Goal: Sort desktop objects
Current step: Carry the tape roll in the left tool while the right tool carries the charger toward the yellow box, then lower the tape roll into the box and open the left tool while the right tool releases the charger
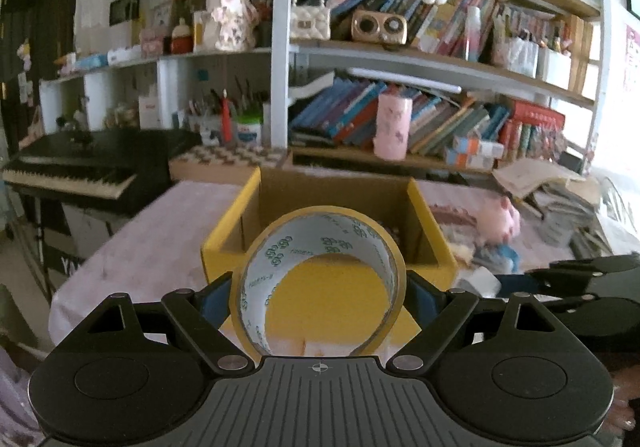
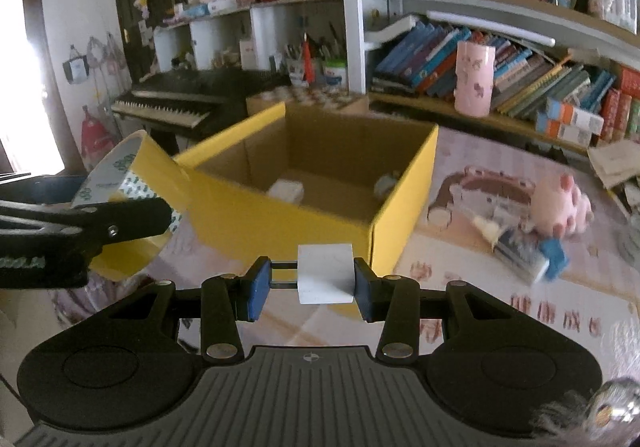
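Note:
My left gripper (image 1: 320, 295) is shut on a yellow roll of tape (image 1: 328, 239), which stands upright between the blue pads. It hangs just in front of an open yellow cardboard box (image 1: 432, 231). In the right wrist view, my right gripper (image 2: 310, 287) is shut on a small white plug-like block (image 2: 326, 273); two dark pins reach from the block to the left pad. It is close to the box's near corner (image 2: 372, 231). The tape roll (image 2: 152, 167) and a left gripper finger (image 2: 120, 219) show at that view's left edge. The box holds a white item (image 2: 286, 191) and a small pale object (image 2: 386, 183).
The box stands on a pink patterned tablecloth (image 2: 500, 311). Right of it lie a pink plush toy (image 2: 560, 203) and a blue and white item (image 2: 554, 253). Behind are crowded bookshelves with a pink cup (image 2: 474, 79), and a black keyboard (image 2: 172, 103) at the left.

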